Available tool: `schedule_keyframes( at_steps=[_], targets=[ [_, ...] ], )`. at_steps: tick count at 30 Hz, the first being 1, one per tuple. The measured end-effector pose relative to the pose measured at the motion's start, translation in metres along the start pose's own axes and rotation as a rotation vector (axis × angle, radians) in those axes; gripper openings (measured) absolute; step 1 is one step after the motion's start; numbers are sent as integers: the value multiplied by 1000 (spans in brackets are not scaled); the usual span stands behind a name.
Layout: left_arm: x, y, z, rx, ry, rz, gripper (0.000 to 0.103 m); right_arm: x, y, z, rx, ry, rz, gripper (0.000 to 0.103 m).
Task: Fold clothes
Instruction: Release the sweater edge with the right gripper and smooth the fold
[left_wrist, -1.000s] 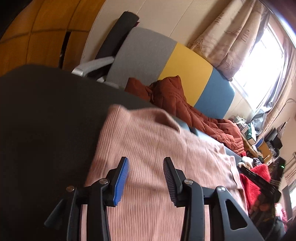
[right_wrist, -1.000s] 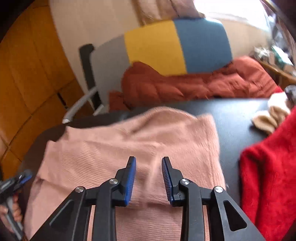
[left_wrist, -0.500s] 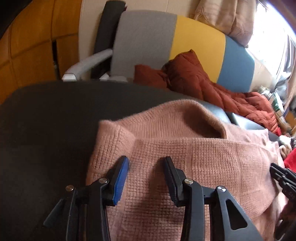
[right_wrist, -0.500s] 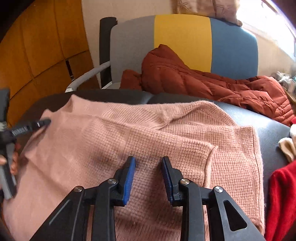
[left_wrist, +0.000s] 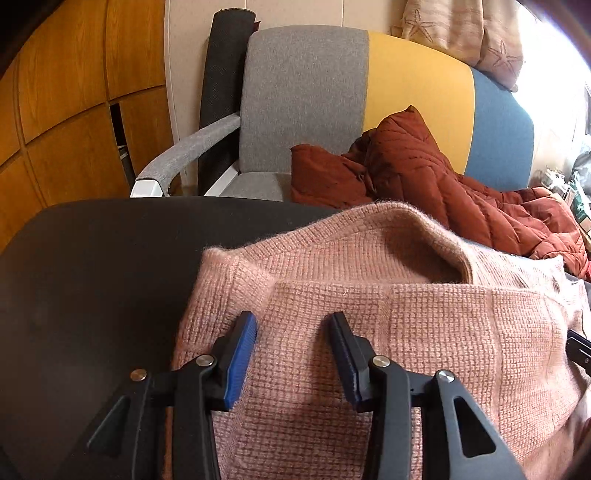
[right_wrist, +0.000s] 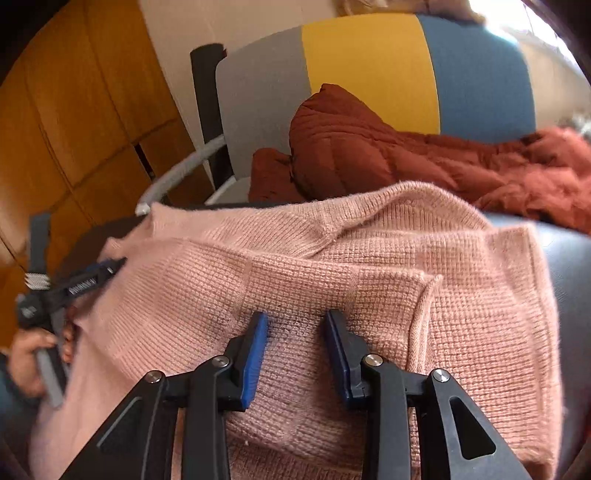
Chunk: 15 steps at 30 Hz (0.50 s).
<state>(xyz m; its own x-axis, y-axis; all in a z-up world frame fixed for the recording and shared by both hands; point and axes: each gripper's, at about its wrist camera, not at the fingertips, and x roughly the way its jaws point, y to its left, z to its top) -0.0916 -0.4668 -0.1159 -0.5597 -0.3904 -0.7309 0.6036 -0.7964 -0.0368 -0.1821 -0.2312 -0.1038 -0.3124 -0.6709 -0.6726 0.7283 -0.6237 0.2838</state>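
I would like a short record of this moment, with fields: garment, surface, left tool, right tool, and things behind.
garment: pink knit sweater, partly folded, one layer lying over another
surface: dark table
left tool: left tool open, over the sweater's left part, nothing between the fingers
right tool: right tool open, over the folded layer, gripping nothing
things behind: rust-red quilted jacket on a chair with grey, yellow and blue back; wooden panels

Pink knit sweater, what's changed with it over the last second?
The pink knit sweater, flat a second ago, now has a layer folded over it. Both the left gripper and right gripper stayed open above it. The rust quilted jacket on the chair is unchanged.
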Motion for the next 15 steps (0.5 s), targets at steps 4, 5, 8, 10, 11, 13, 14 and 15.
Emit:
schedule_keyframes(
  at_steps=[4,5,8,10,11,13,14,15],
  targets=[
    [-9,-5,3,18,4,35,43,-5,-6,-2,40,-9,41,34],
    [-16,-6,3,18,1,56,43,-7,-5,-3,41,-9,41,34],
    [-42,-9,-3,4,-38,46,44,-15,-2,1,55,-2,32,35],
    [-60,-17,-8,32,-65,18,44,-27,0,2,68,-17,37,42],
    [-68,-23,-11,54,-77,0,44,-33,1,3,60,-26,36,42],
    [-77,-37,-11,87,-85,-47,44,-45,4,2,35,-38,28,43],
    [-80,-45,-10,100,-88,-73,44,-49,3,4,39,-43,36,43],
    [-84,-53,-10,114,-91,-99,44,-51,0,7,61,-46,58,43]
  ],
)
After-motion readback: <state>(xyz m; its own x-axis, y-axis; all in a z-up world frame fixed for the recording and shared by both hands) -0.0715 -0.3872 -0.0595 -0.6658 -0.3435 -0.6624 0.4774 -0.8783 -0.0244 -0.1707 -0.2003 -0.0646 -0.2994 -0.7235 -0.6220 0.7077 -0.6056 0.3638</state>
